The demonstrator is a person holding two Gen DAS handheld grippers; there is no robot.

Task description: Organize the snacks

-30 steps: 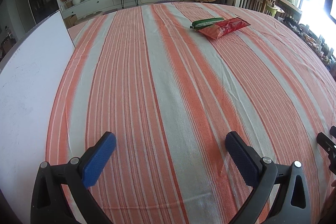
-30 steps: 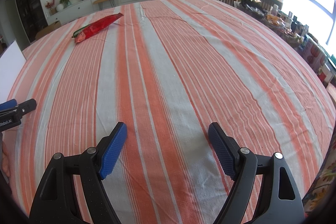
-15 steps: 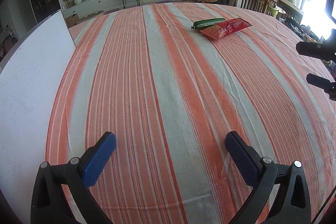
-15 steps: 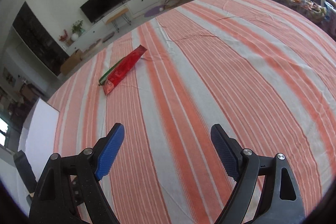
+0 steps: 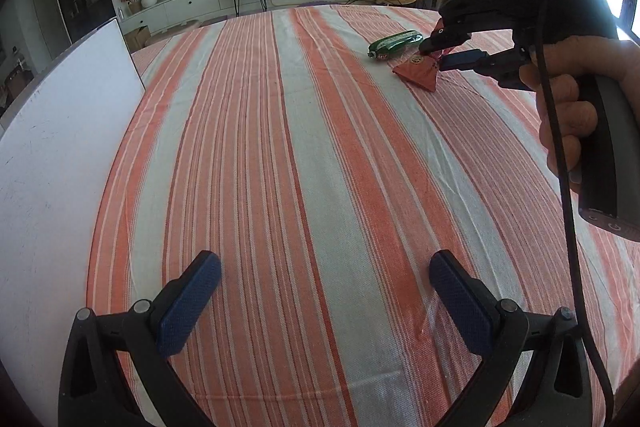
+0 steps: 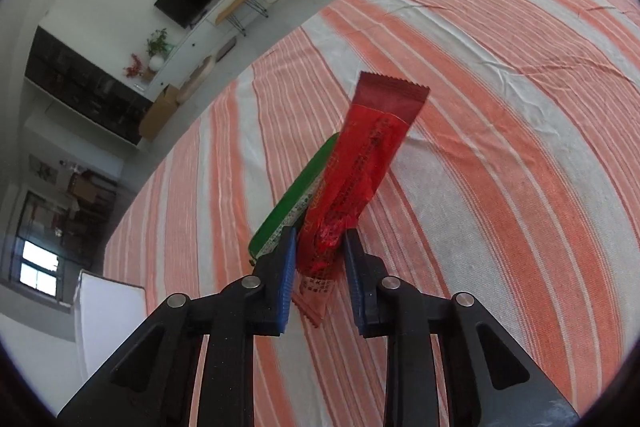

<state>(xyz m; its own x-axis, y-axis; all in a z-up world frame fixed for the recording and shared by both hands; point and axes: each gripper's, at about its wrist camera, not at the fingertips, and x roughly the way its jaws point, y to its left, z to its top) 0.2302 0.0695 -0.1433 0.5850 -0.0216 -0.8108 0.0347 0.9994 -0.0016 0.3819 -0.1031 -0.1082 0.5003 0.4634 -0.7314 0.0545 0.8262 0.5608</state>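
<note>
snack packets are seen far across the striped tablecloth, toward its right. going left to right: a white board lies at the left edge; the left gripper is held low over bare cloth, its blue pads spread wide with nothing between them, well apart from the snacks. farther right a green packet lies flat. just beside it, the red packet is pinched at its near end by the right gripper, jaws clamped. the red packet's long axis runs straight away from that gripper, far end raised off the cloth. the right hand is judged much nearer both snacks.
</note>
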